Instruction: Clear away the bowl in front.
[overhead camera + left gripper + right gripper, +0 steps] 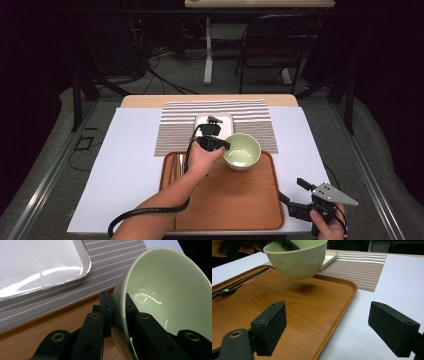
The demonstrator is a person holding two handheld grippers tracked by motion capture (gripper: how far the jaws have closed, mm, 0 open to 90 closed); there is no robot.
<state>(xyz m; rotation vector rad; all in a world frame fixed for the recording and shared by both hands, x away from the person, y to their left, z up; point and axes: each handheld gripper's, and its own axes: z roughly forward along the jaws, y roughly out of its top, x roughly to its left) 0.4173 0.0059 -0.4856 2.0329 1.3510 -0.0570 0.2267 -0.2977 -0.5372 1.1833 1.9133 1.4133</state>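
Note:
A pale green bowl (pixel 243 151) hangs tilted just above the far right part of a wooden tray (pixel 225 202). My left gripper (pixel 220 145) is shut on the bowl's rim. In the left gripper view one finger (pixel 105 305) presses outside the bowl (pixel 162 287) and the other sits inside. In the right gripper view the bowl (pixel 297 260) floats clear of the tray (pixel 299 305), casting a shadow. My right gripper (pixel 292 190) rests at the tray's front right corner, open, with nothing between its pads (pixel 270 327).
A white rectangular plate (pixel 228 119) lies on a striped mat (pixel 175 130) behind the tray. Chopsticks and a spoon (pixel 237 286) lie along the tray's left edge. A white sheet (pixel 125 165) covers the table. A chair and table legs stand beyond.

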